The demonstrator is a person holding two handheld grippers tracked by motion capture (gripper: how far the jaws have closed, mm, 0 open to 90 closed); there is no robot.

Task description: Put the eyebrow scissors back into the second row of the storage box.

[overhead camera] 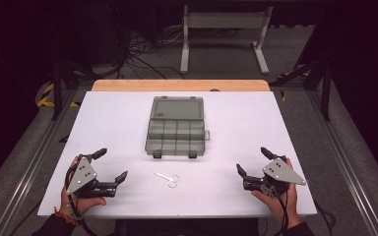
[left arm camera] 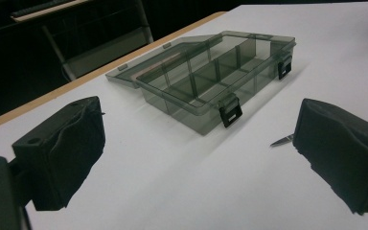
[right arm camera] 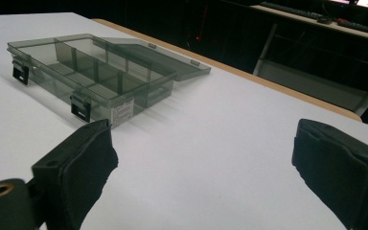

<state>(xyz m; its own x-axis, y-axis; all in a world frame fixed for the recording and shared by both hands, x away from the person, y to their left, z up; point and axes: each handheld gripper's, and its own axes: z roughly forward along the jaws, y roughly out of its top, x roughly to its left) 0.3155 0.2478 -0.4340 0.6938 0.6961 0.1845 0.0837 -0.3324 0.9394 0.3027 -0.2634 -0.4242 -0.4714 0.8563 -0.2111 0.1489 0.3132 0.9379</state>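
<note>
Both grippers had their jaws spread wide with nothing in them: the left gripper (overhead camera: 112, 164) and the right gripper (overhead camera: 253, 161), one at each near corner of the white table (overhead camera: 108, 123). One pair of small scissors (overhead camera: 168, 178) lay flat between them, just in front of the one smoky plastic organizer box (overhead camera: 176, 136). The box's lid lay flopped open and its compartments looked empty. The scissors ran diagonally, with the blade tips towards far-left and the finger rings near-right.
</note>
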